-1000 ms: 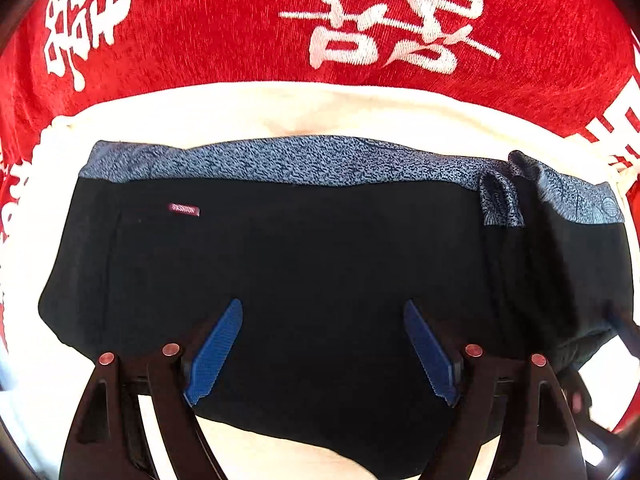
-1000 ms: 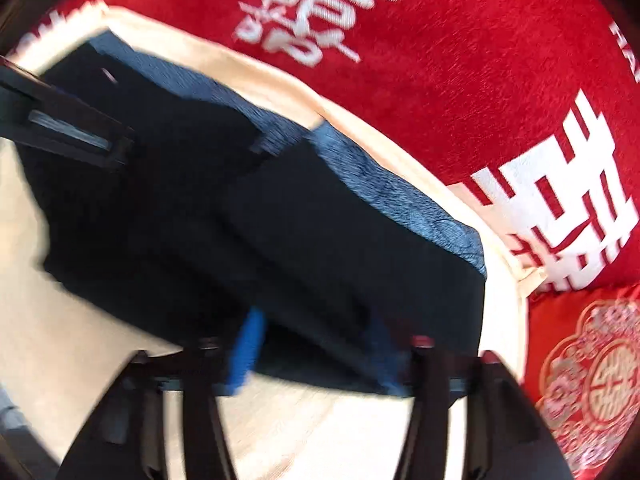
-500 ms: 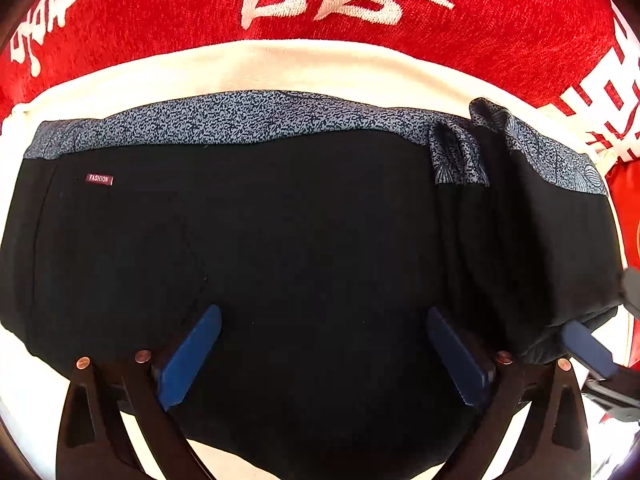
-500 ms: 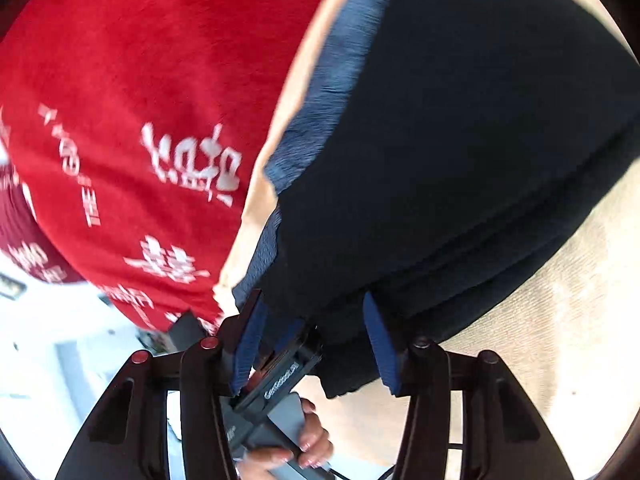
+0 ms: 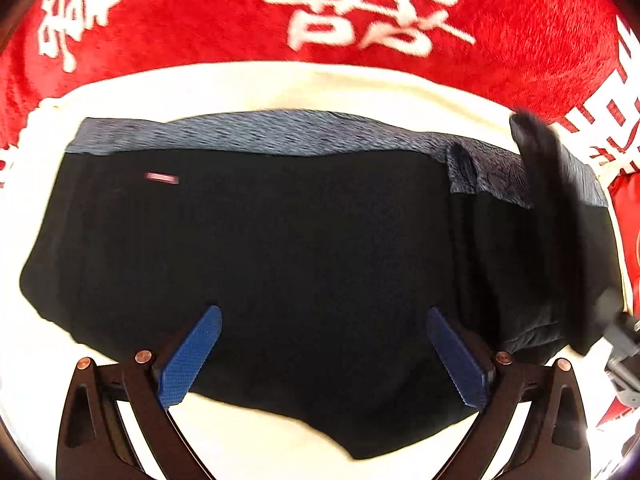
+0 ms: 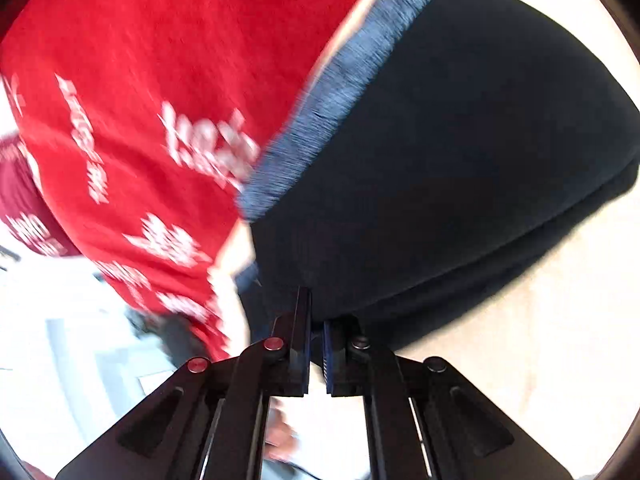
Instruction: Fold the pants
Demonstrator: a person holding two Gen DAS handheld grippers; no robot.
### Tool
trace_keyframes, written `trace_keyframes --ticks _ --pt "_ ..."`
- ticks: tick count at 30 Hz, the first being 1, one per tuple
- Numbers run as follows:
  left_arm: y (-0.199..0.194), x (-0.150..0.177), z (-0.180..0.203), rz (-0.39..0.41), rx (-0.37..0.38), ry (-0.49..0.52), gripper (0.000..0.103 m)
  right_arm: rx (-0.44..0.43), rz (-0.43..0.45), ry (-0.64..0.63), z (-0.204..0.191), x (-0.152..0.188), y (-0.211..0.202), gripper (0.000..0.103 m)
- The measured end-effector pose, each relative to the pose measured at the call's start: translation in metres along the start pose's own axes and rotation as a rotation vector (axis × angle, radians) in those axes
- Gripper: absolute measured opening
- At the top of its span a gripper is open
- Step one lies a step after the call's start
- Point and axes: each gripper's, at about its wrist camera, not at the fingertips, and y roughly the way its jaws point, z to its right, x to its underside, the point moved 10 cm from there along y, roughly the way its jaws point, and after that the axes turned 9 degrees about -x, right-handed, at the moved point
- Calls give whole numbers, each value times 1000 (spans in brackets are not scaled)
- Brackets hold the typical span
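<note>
Black pants [image 5: 304, 240] with a blue-grey patterned waistband [image 5: 260, 132] and a small red label lie folded flat on a cream cloth [image 5: 280, 88]. My left gripper [image 5: 323, 314] points down over their near edge, its blue pads [image 5: 192, 356] spread wide with nothing pinched. In the right wrist view the pants [image 6: 460, 160] fill the upper right, and my right gripper [image 6: 316, 312] is shut on their dark edge beside the waistband [image 6: 340, 92]. At the pants' right end in the left wrist view, a blurred dark strip [image 5: 548, 200] stands up.
A red plush blanket [image 5: 200, 12] with white characters lies under the cream cloth and surrounds it. A red cushion [image 5: 630, 240] sits at the right edge. The right wrist view shows a pale floor [image 6: 60, 320] and a hand [image 6: 280, 436] below the blanket's edge.
My right gripper's jaws have closed onto the pants' edge, which lay between them half a second ago. My left gripper's jaws widened earlier and now hold still over the pants.
</note>
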Motion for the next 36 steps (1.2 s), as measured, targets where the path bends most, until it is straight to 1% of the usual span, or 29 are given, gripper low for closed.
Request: trace_keyframes --ticks 1,3,4,6,7,9,10,11,12,14,15,16,18,20,21,23,24,26,27,28,29,30,33,36 --pt "0 1 -4 -1 -11 2 103 33 -24 11 12 6 6 5" --pt "0 2 -12 -6 -32 3 103 59 -35 49 35 11 18 5" --pt "-1 2 -14 -7 -40 2 103 48 -27 76 43 10 22 5" --pt "-4 -1 -14 7 -49 3 103 24 -17 91 45 9 25 5" --pt "-8 -1 -13 18 -53 8 103 43 -28 66 43 9 25 6" --pt "-16 -7 -6 39 -57 28 103 82 -80 5 34 12 24 12" --pt "-20 -10 -1 45 -53 38 103 102 -122 -27 27 15 22 19" --pt "-24 -14 4 51 -47 47 103 125 -139 -55 22 15 18 24" --pt "-29 -21 13 65 -38 62 103 144 -129 -96 15 11 8 24" --pt "-40 -34 31 98 -15 91 103 159 -48 -180 -3 -9 -24 24" --pt "-45 -40 41 113 -2 104 103 173 -5 -203 -9 -22 -36 24" --pt "-48 -46 50 124 13 115 103 203 54 -229 -11 -40 -55 24" --pt "-52 -56 75 139 52 141 103 259 105 -251 -9 -71 -76 22" --pt "-51 -61 109 139 82 174 103 315 127 -262 -4 -99 -85 18" --pt "-40 -68 123 137 97 194 103 331 127 -279 -3 -110 -85 18" --pt "-31 -68 138 132 94 212 103 369 92 -297 6 -126 -79 18" --pt "-28 -66 143 124 81 218 103 371 59 -291 13 -129 -72 18" --pt "-16 -58 146 89 33 222 103 388 21 -276 29 -129 -58 18" --pt "-5 -46 143 44 -2 217 103 389 8 -272 34 -126 -52 18" --pt "3 -39 140 7 10 205 103 384 18 -281 35 -124 -50 18" --pt "5 -36 137 -2 51 169 103 382 26 -290 36 -121 -50 18" --pt "3 -33 132 6 69 149 103 382 18 -301 35 -116 -49 18" --pt "-5 -25 129 16 30 203 103 403 -15 -339 34 -103 -51 18" --pt "-12 -17 114 -13 21 161 103 417 -92 -387 28 -85 -42 18"
